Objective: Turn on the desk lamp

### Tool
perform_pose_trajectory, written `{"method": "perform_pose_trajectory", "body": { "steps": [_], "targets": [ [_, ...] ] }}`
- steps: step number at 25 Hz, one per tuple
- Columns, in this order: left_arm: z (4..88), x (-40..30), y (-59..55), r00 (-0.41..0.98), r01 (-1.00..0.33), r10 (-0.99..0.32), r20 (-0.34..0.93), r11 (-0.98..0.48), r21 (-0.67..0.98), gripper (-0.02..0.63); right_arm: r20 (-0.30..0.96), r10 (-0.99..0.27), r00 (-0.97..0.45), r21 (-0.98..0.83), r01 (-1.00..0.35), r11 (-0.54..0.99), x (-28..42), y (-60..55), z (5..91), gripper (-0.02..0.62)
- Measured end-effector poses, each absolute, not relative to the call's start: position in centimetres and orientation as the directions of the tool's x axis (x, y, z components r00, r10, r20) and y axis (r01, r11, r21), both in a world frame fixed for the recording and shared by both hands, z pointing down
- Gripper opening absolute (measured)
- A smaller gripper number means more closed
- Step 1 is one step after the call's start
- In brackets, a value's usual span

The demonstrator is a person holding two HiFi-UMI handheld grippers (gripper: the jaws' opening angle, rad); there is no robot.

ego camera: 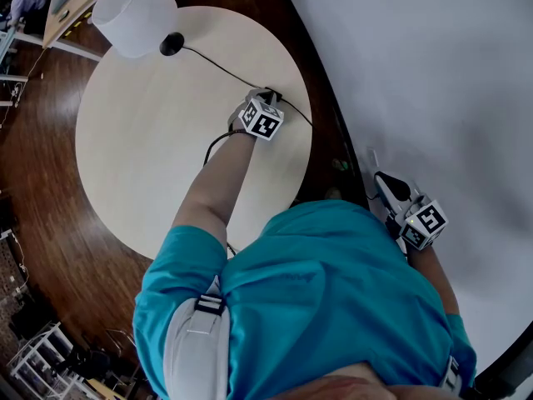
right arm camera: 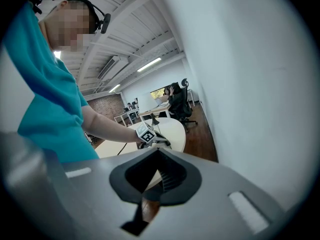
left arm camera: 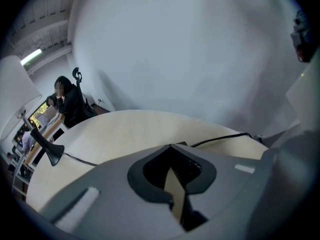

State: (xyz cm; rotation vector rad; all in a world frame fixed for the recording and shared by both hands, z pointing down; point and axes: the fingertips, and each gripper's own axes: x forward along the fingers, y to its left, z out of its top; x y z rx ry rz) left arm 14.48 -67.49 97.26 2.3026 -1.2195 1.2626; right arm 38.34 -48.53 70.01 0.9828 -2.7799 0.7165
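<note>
From above the person's shoulders (ego camera: 333, 273), the head view looks steeply down on the round table (ego camera: 125, 165) and the white wall (ego camera: 433, 73). The left gripper view sits low and close over the tabletop, facing across it towards the desk lamp (left arm camera: 49, 151) and that wall. The right gripper view, off the table beside the wall, looks along it at the left gripper (right arm camera: 159, 141). All three share the table.

At the head view's upper left, the lamp shade (ego camera: 133, 17) covers its own stem. The left gripper (ego camera: 266, 101) hides part of the cord (ego camera: 221, 67). The person's shirt (ego camera: 333, 290) hides the table's (ego camera: 141, 140) lower right edge.
</note>
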Motion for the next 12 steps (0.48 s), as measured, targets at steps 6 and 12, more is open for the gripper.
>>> {"method": "perform_pose_trajectory", "body": {
  "steps": [6, 12],
  "targets": [
    [97.69, 15.39, -67.11, 0.242, -0.687, -0.595, 0.766, -0.663, -0.298, 0.084, 0.286, -0.564, -0.775, -0.381, -0.632, 0.675, 38.77, -48.36, 70.77, 0.002],
    [97.48, 15.03, -67.38, 0.340, -0.775, -0.549, 0.764, -0.623, -0.103, 0.104, 0.278, -0.567, -0.775, -0.375, -0.631, 0.679, 38.93, -48.56, 70.46, 0.002]
  ]
}}
